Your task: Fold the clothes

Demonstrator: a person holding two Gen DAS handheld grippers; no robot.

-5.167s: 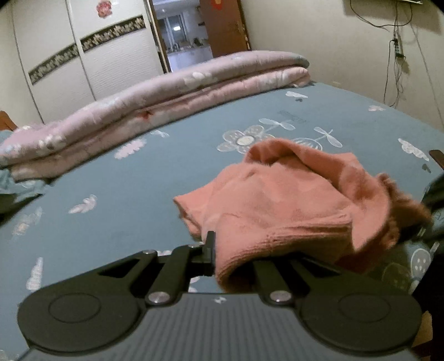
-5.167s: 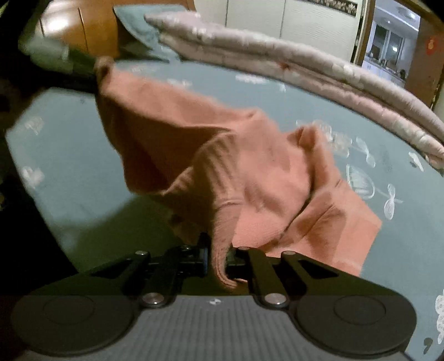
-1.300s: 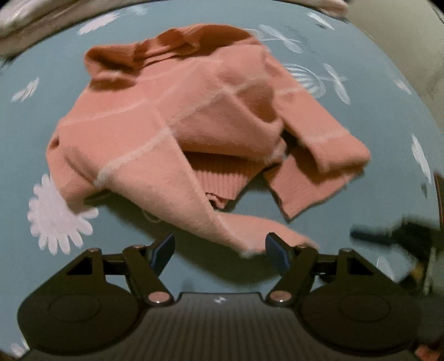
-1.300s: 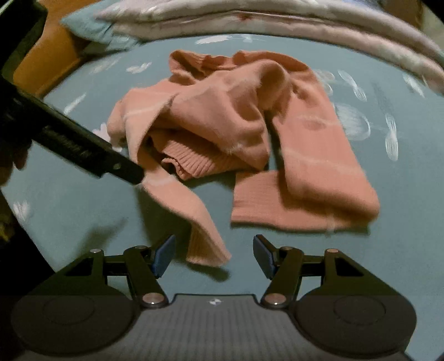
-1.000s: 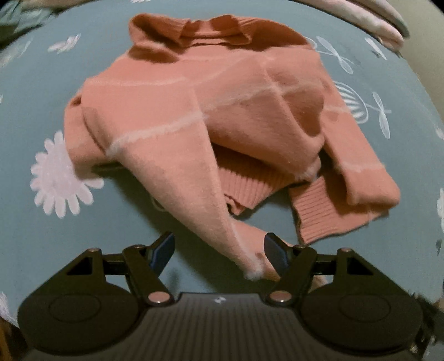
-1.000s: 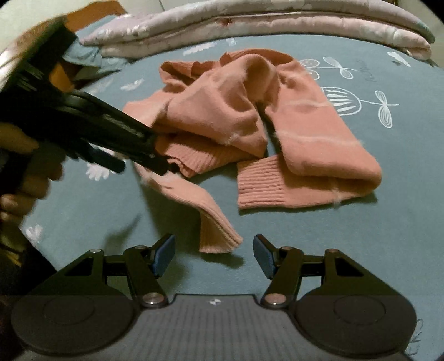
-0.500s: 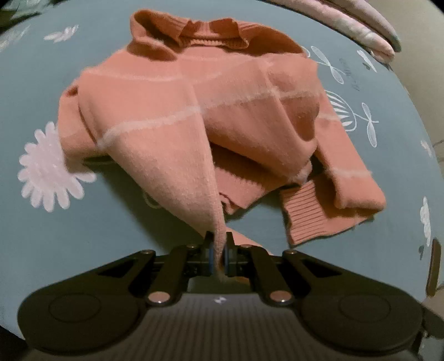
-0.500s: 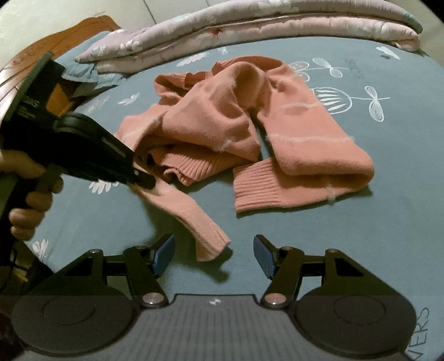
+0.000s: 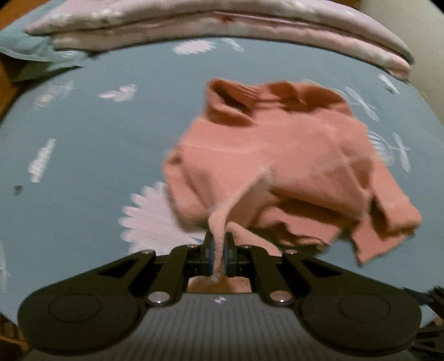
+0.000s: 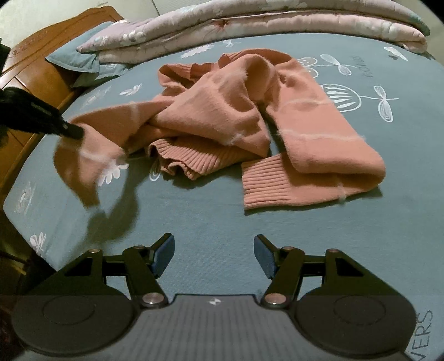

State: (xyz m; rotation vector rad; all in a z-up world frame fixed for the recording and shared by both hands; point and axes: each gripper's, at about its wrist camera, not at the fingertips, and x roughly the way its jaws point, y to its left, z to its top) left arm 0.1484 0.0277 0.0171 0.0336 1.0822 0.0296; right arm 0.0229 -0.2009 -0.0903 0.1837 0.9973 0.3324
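A salmon-pink knitted sweater (image 10: 222,116) lies crumpled on the blue bedsheet (image 10: 222,216). My left gripper (image 9: 218,257) is shut on one sleeve (image 9: 236,205), which runs taut from the pads up to the heap (image 9: 277,155). From the right wrist view that left gripper (image 10: 75,130) is seen at the left, holding the sleeve (image 10: 83,155) lifted off the bed, its cuff hanging down. My right gripper (image 10: 213,254) stands open above bare sheet in front of the sweater, with nothing between its fingers. The other sleeve's ribbed cuff (image 10: 266,183) lies flat at the right.
A folded pink quilt (image 10: 249,25) runs along the far side of the bed, with a blue pillow (image 10: 75,61) beside it. A wooden headboard (image 10: 33,64) stands at the left. The bed edge drops off at the lower left (image 10: 16,222).
My left gripper closed on the sleeve, then rose and pulled it out to the left, away from the heap. The right gripper stayed where it was, still open.
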